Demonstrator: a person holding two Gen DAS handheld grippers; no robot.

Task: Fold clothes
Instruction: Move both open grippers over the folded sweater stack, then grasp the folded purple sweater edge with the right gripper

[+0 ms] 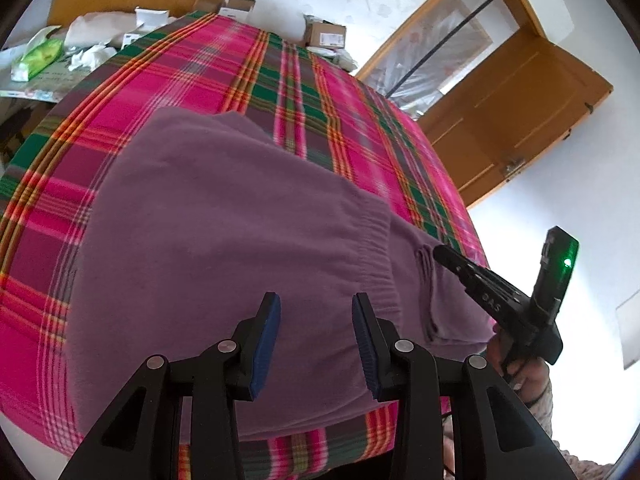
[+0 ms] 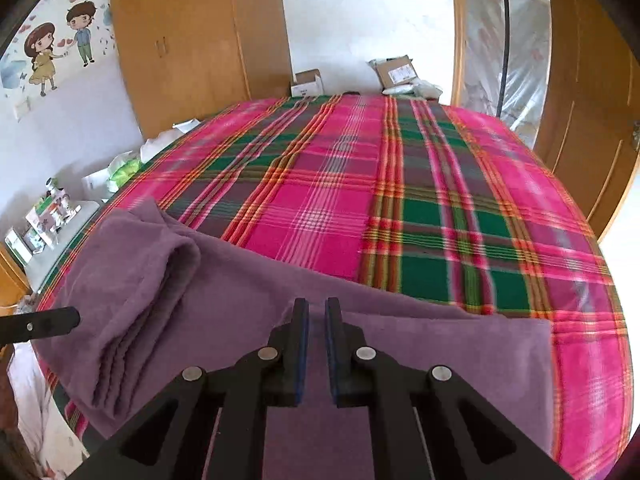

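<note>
Purple sweater [image 1: 224, 240] spread on our plaid blanket [image 1: 360, 120], one part folded over. Our left tongs [image 1: 316, 340] hover wide apart, empty; our right tongs [image 2: 316, 348], nearly closed, pinch its edge.

The left wrist view looks down close over the purple sweater [image 1: 224, 240] on the plaid bed [image 1: 352, 128], facing the door [image 1: 516, 120]. The right wrist view sits low over the same sweater [image 2: 240, 300], facing the wardrobe [image 2: 192, 28]. Both share sweater, bedspread and far boxes [image 2: 394, 70].
</note>
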